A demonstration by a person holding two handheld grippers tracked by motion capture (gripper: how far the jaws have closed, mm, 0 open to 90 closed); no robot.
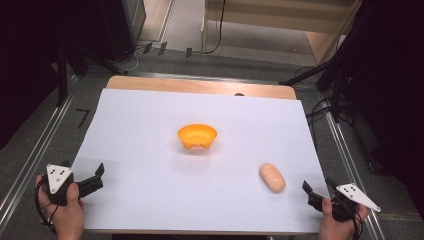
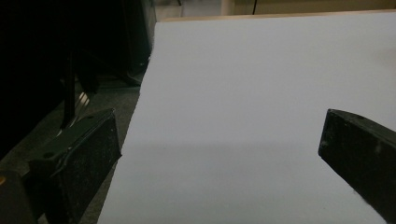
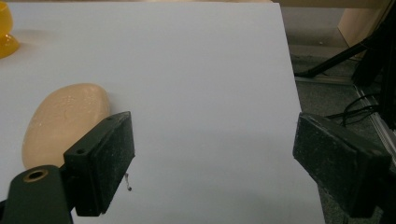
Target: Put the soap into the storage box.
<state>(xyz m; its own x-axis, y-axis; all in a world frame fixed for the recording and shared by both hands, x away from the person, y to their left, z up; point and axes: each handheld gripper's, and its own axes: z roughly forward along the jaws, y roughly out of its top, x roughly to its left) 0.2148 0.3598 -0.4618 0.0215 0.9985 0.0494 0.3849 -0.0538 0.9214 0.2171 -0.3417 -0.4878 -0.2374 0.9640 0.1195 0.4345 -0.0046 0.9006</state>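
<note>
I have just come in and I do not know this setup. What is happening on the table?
A person holds a two-jaw gripper in each hand at the near corners of a white sheet. The right gripper, jaws open and empty, is closest to the beige oval bread roll. The left gripper is open too. The small orange plastic bowl stands alone mid-table.

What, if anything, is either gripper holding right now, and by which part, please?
Nothing is held. The left gripper and right gripper both stand open over the white sheet, and the tan oval piece lies free beside the right one.
</note>
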